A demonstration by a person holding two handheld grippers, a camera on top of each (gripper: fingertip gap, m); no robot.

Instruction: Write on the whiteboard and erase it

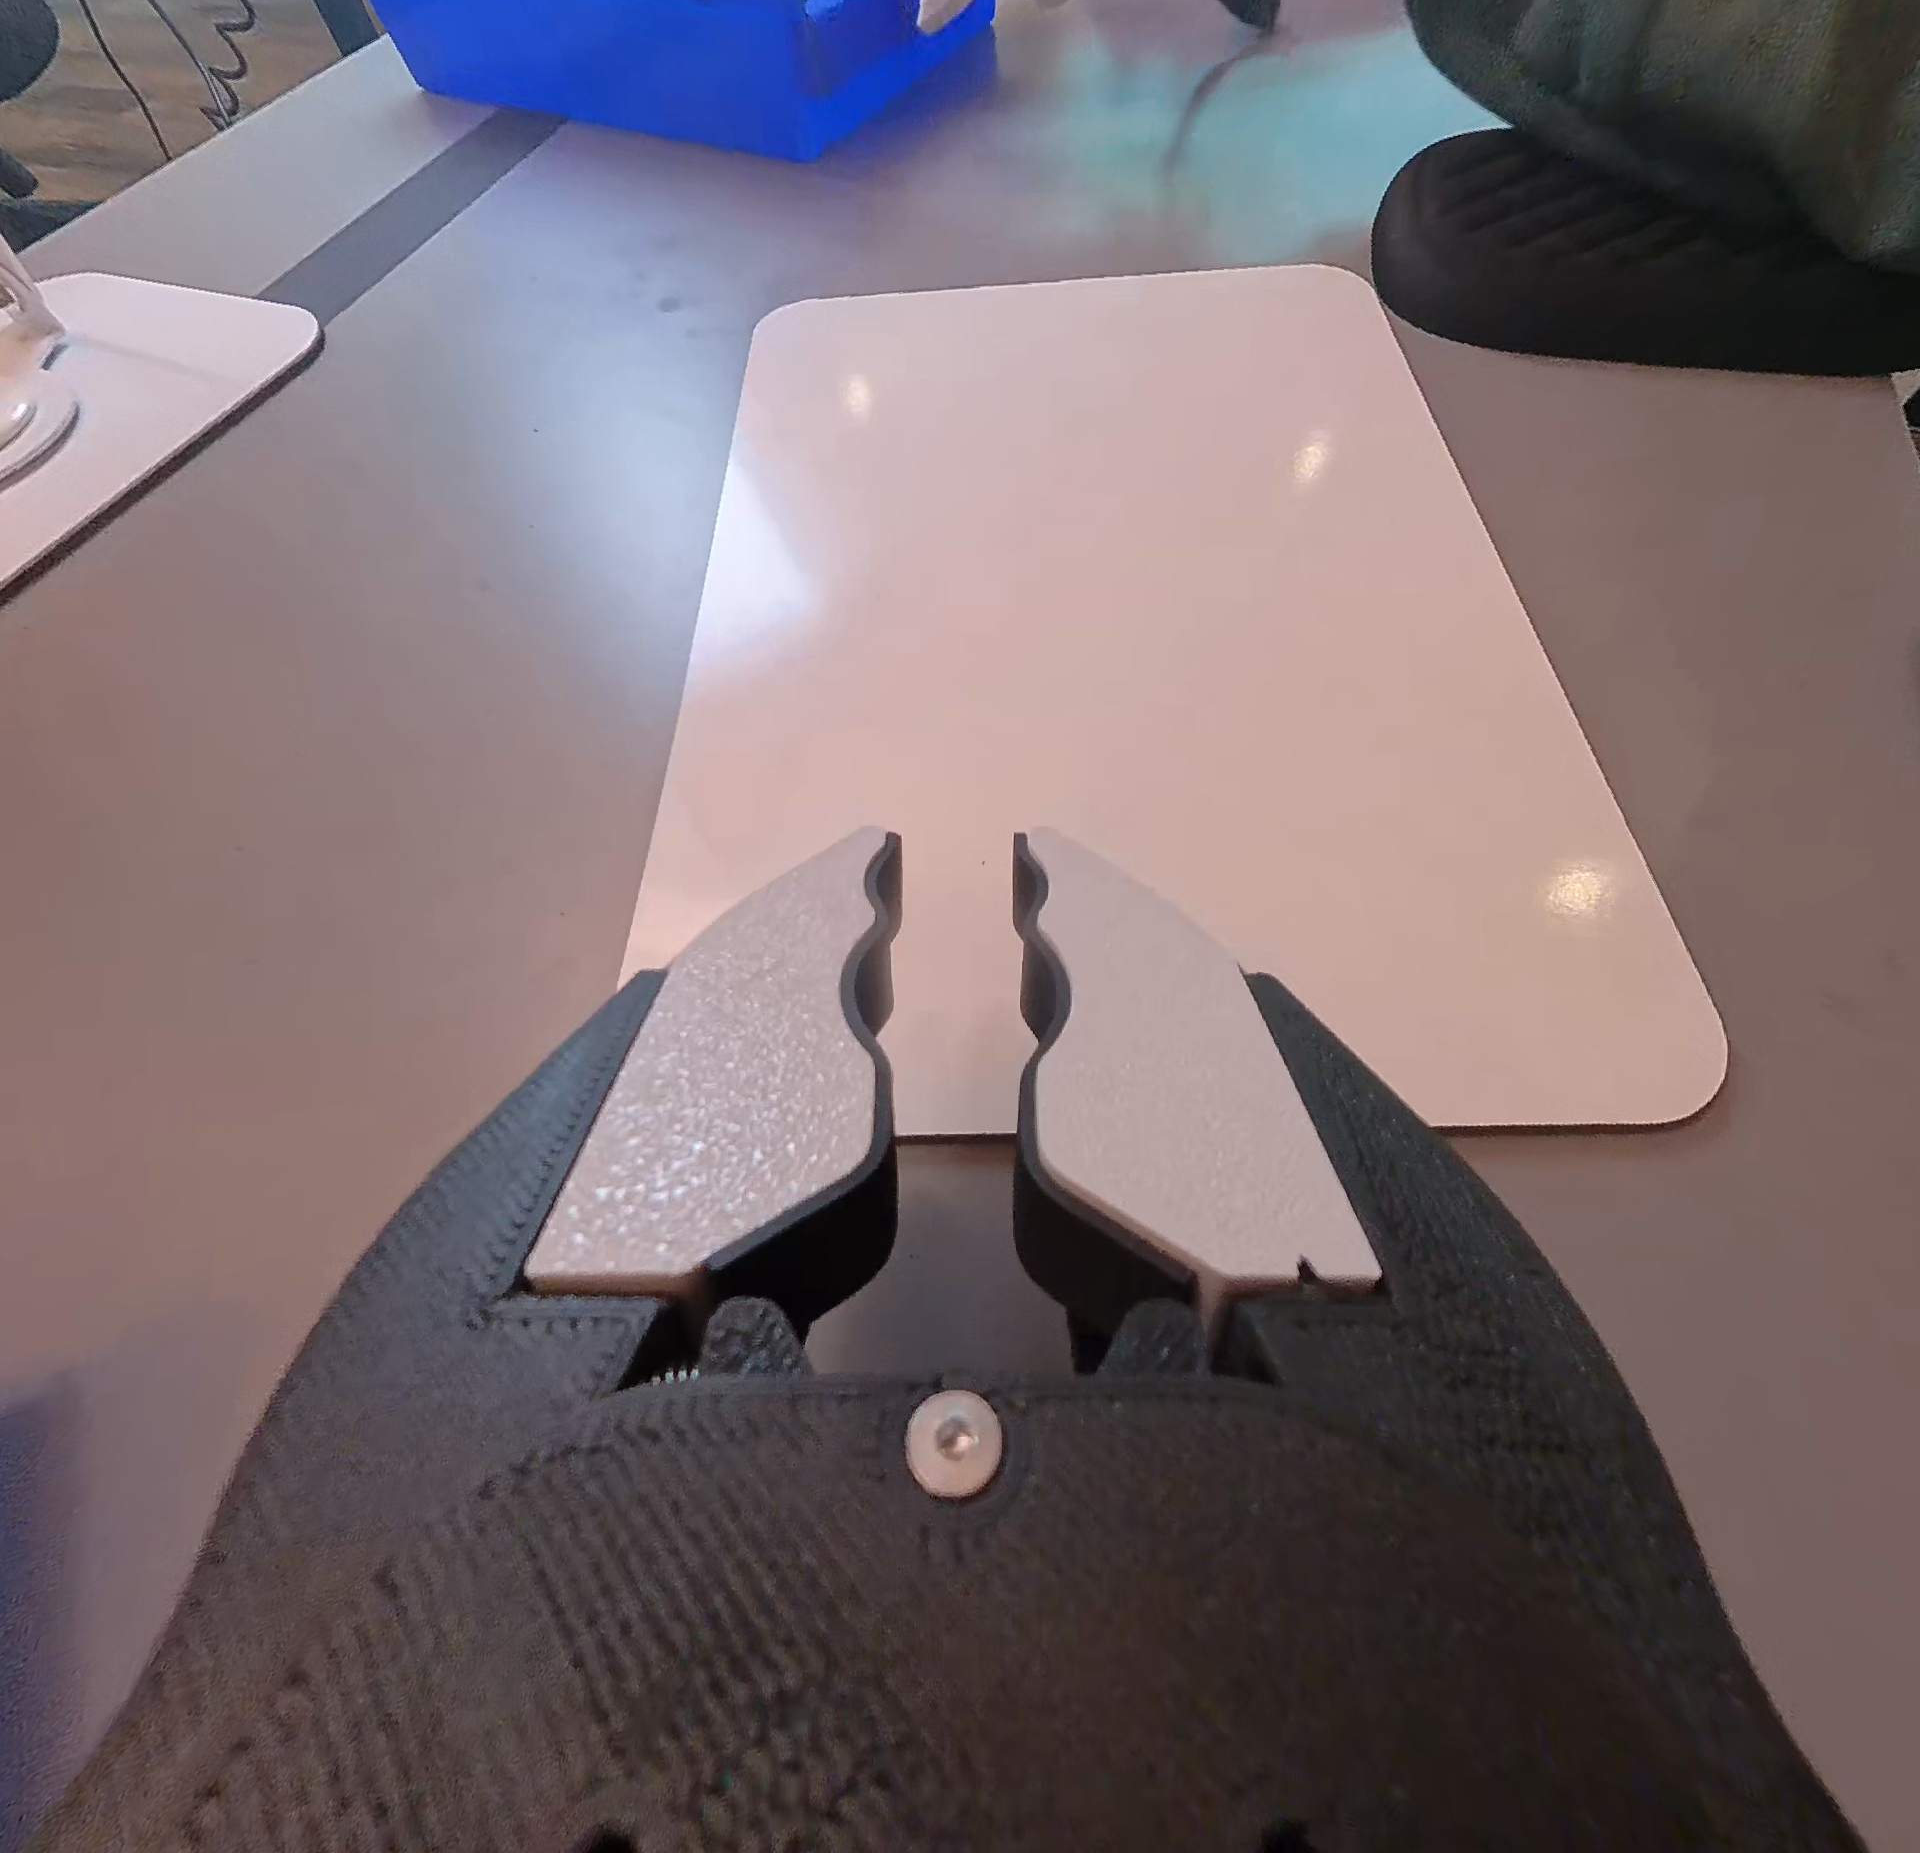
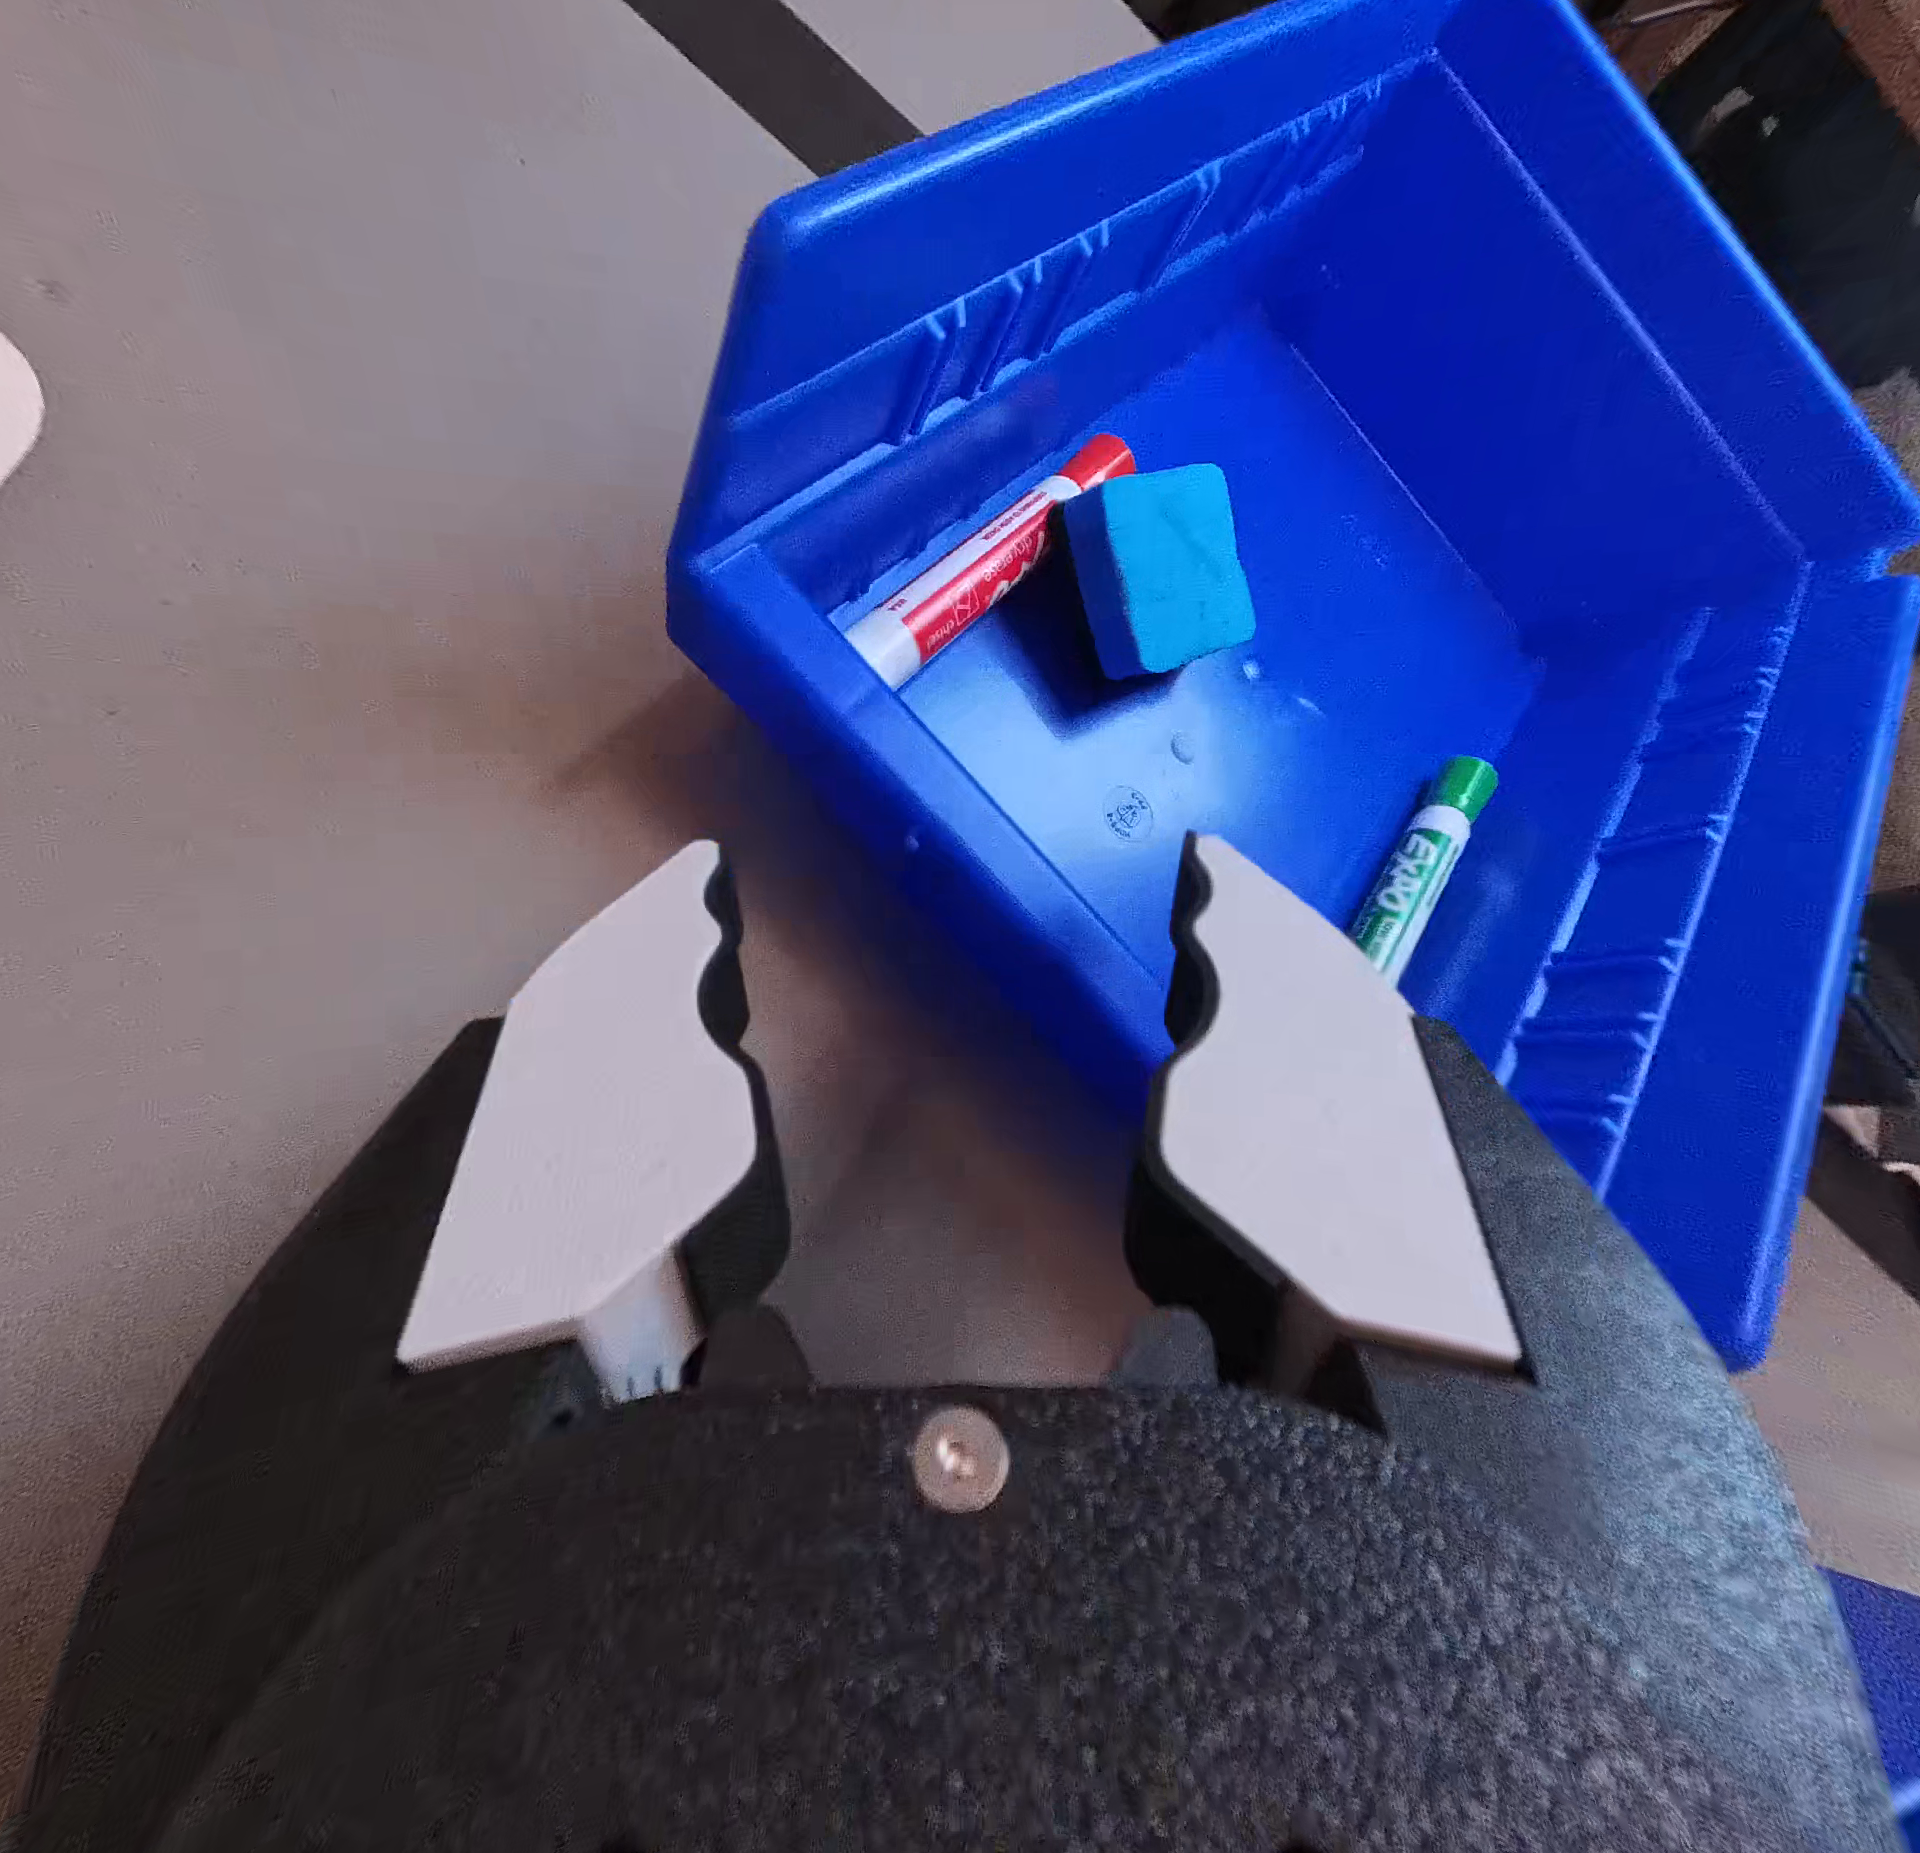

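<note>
Whiteboard (image 1: pixel 1122 681) under left gripper (image 1: pixel 956 847) (parted)

Black seat cushion (image 1: pixel 1621 255) at table (image 1: pixel 312 816) edge; cables beyond.

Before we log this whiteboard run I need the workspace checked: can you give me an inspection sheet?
Surface: grey table, dark strip across it.
Job's things: blank whiteboard lying flat; blue bin holding red marker, green marker and blue eraser.
Clutter: second white board at left; black padded object.
Grippers: left gripper open over whiteboard's near edge; right gripper open at bin's front wall, both empty.
Cables: thin dark cable beyond whiteboard.
Surroundings: wood floor.
</note>
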